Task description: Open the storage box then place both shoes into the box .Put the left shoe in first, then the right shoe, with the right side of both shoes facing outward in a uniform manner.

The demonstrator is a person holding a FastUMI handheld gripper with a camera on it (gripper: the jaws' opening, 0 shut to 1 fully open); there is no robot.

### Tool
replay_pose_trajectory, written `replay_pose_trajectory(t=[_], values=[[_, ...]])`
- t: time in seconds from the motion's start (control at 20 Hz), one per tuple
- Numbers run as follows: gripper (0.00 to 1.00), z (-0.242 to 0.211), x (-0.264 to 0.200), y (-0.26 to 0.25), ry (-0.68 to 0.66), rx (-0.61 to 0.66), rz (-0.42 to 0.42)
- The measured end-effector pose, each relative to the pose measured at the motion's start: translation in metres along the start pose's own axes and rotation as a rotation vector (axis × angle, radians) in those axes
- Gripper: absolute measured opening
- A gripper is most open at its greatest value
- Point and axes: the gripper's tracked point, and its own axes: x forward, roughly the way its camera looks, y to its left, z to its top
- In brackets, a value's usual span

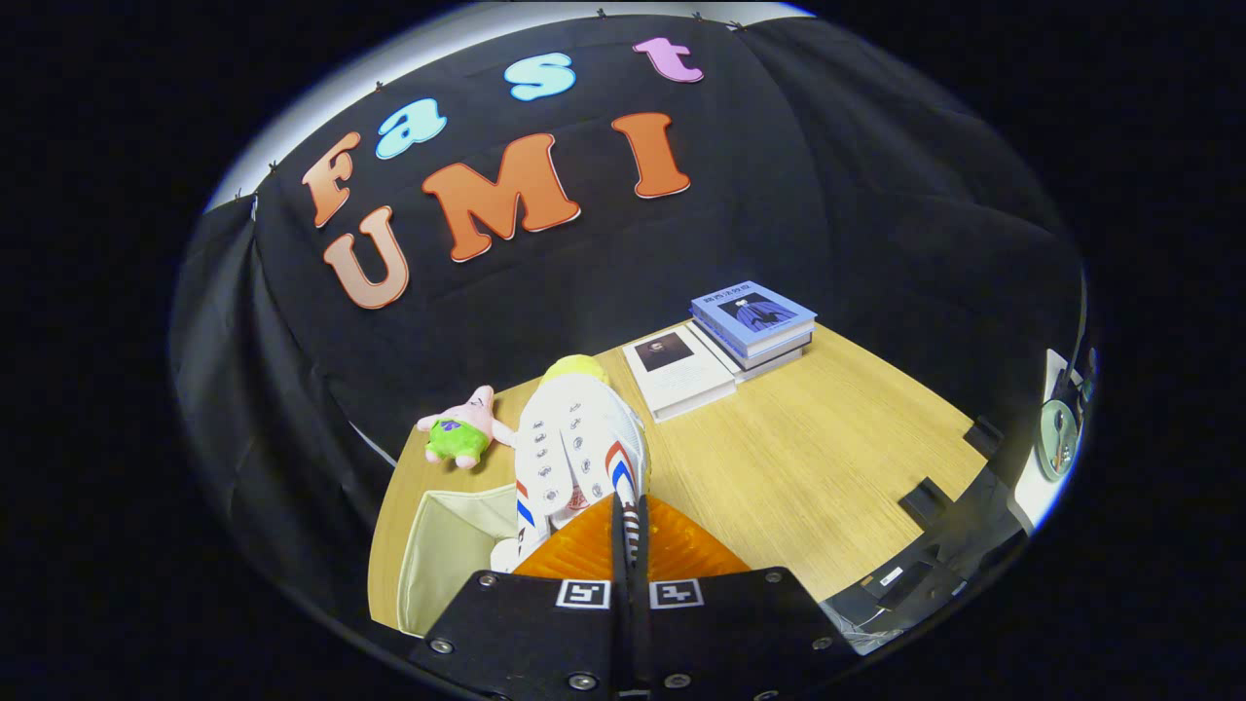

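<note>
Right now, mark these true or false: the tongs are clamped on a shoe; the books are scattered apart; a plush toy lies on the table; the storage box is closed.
1. The tongs are clamped on a shoe: true, they hold the white shoe with red and blue stripes.
2. The books are scattered apart: false, the blue book stack and the white book lie together.
3. A plush toy lies on the table: true, the pink plush toy lies beside the shoe.
4. The storage box is closed: false, the beige storage box is open.
</note>
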Motion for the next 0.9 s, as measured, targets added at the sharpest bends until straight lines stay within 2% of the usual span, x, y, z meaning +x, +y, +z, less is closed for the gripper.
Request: replay_pose_trajectory(t=[0.4, 0.9], values=[[0.0, -0.043, 0.0, 0.069, 0.065, -0.052, 0.1], [0.0, -0.096, 0.018, 0.096, 0.142, -0.084, 0.146]])
